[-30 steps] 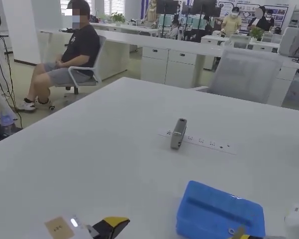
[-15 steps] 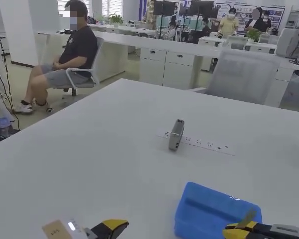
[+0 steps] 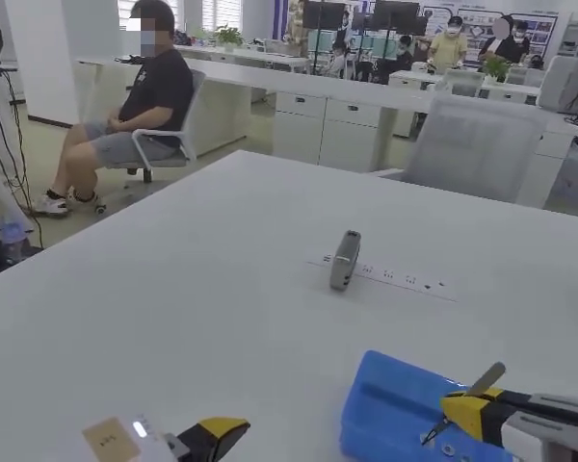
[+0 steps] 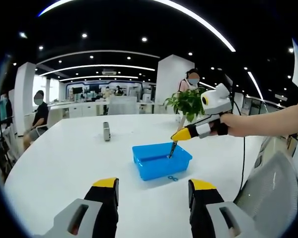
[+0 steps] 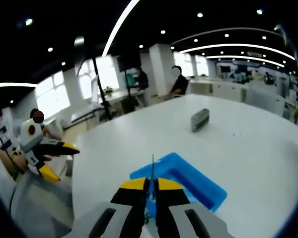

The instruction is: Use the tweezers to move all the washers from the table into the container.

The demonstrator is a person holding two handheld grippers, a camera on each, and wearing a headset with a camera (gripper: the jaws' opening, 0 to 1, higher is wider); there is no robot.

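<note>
Right gripper (image 5: 151,184): jaws were seen pressed together on the tweezers (image 5: 152,171), which were gripped between the yellow tips. In the left gripper view the tweezers' points were directed down into the blue container (image 4: 159,166); whether they touched its floor could not be told. Whether a washer was pinched in the points could not be made out.

Left gripper (image 4: 151,187): jaws were recorded spread apart with nothing between them, held low over the white table (image 4: 79,163) and well apart from the container.

Washers (image 4: 172,177): two small rings were noted on the table, just beside the container's wall on the side facing the left gripper.

A grey adapter (image 3: 345,258) was observed standing on a power strip (image 3: 405,279) set into the table, beyond the container in the head view.
</note>
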